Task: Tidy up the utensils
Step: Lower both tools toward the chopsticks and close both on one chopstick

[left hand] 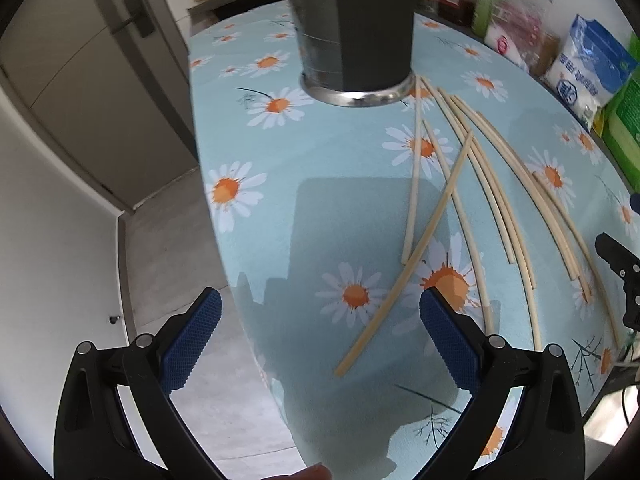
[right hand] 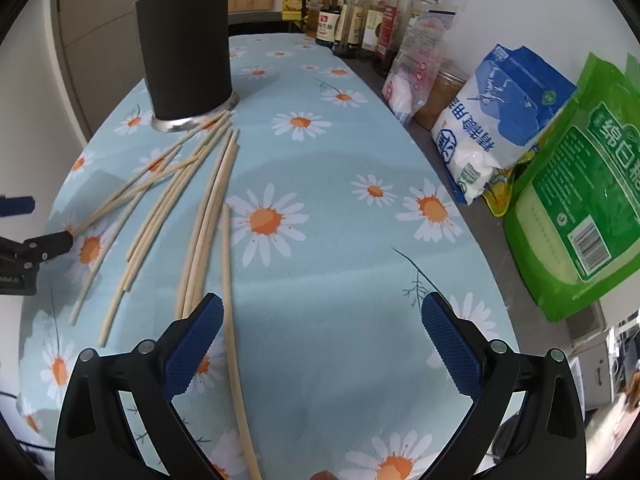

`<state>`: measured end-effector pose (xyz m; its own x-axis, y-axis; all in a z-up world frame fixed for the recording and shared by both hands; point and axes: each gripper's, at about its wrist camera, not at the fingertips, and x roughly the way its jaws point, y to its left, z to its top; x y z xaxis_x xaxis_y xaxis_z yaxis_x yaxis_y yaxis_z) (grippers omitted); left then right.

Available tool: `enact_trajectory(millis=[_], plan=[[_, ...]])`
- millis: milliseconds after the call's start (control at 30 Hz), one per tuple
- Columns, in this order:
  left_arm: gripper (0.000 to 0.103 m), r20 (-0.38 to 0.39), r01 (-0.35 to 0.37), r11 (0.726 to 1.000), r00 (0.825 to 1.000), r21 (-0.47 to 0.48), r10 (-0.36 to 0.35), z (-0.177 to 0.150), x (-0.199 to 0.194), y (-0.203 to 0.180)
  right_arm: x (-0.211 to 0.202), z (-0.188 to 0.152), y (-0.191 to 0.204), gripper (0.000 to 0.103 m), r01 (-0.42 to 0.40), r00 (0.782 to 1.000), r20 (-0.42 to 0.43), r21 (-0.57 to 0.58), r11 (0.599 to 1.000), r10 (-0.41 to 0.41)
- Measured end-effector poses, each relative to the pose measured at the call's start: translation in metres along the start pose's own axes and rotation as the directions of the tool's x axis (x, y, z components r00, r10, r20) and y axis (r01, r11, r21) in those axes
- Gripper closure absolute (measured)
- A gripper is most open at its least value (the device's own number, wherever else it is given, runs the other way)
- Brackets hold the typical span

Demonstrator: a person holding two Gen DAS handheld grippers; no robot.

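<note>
Both grippers were just hanging over the daisy tablecloth (right hand: 340,208) with nothing in them; the left gripper (left hand: 320,336) had its blue fingers (left hand: 192,344) spread wide, one loose chopstick (left hand: 404,276) lying slantwise between them on the cloth; the right gripper (right hand: 322,340) was spread just as wide, a long chopstick (right hand: 232,320) running right beside its left finger. Further out, the rest of the chopsticks (right hand: 172,216) were fanned across the cloth, some crossing each other, their far tips bunched at the foot of the dark utensil holder (right hand: 186,52). Along the right edge stood a green bag (right hand: 580,184), a blue-and-white bag (right hand: 500,120), then sauce bottles (right hand: 360,12) way at the back.
</note>
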<state>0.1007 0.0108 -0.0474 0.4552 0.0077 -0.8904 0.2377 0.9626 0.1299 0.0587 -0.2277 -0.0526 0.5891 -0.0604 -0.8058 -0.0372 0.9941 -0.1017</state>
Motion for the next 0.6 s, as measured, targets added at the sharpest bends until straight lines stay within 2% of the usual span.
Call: enact_trajectory(millis=[167, 300, 467, 600], plan=[[0.005, -0.034, 0.045, 0.999, 0.998, 0.014, -0.045, 0.007, 0.012, -0.001, 0.009, 0.002, 0.003, 0.008, -0.001, 1.0, -0.018, -0.034, 0.999, 0.0], [0.004, -0.078, 0.131, 0.991, 0.988, -0.024, -0.132, 0.012, 0.021, 0.011, 0.017, 0.002, 0.006, 0.008, 0.02, 1.0, -0.022, -0.068, 0.997, -0.022], [0.004, -0.095, 0.152, 0.988, 0.984, 0.033, -0.148, 0.016, 0.024, 0.01, 0.016, 0.002, 0.008, 0.008, 0.008, 1.0, 0.003, -0.129, 0.992, -0.007], [0.004, -0.078, 0.178, 0.98, 0.982, 0.09, -0.171, 0.017, 0.025, 0.011, 0.019, 0.003, 0.006, 0.008, -0.02, 1.0, -0.012, -0.127, 0.992, 0.019]])
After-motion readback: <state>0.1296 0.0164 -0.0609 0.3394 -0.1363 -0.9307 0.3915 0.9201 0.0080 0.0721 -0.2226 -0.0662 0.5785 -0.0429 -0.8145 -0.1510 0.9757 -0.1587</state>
